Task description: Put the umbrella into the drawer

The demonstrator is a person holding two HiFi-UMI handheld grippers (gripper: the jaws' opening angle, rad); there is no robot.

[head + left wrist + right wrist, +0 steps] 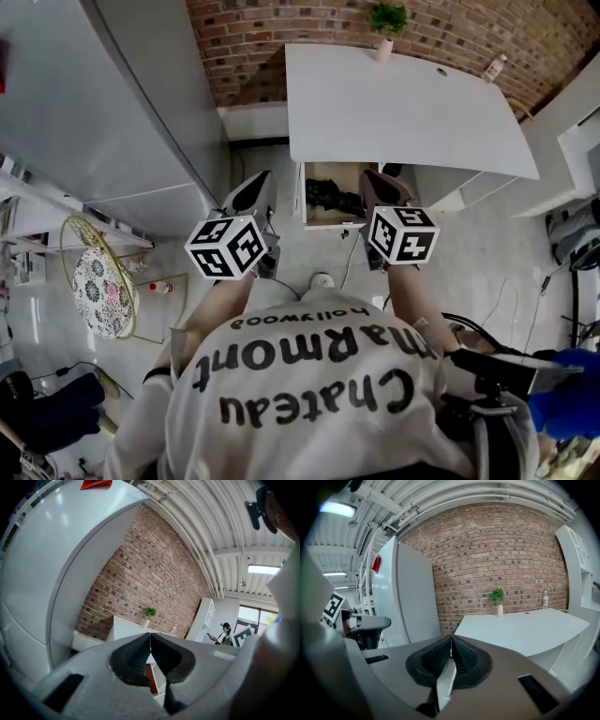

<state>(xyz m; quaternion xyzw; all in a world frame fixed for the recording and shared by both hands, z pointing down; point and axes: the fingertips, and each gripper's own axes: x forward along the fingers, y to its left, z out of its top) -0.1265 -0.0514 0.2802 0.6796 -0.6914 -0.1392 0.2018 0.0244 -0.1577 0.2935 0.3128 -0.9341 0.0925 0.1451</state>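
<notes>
Under the white table (394,103) a drawer (307,199) stands pulled open, and a dark bundle that looks like the folded umbrella (334,198) lies inside it. My left gripper (253,190) hovers just left of the drawer, and my right gripper (384,187) hovers just right of it. In the left gripper view the left gripper (150,635) has its dark pads meeting at the tips with nothing between them. The right gripper (451,639) is likewise shut and empty, facing the table (520,630).
A tall grey cabinet (122,112) fills the left side, a brick wall (281,37) runs behind. A potted plant (385,23) and a bottle (494,67) stand on the table's far edge. A patterned round seat (98,291) and cables (352,253) lie on the floor.
</notes>
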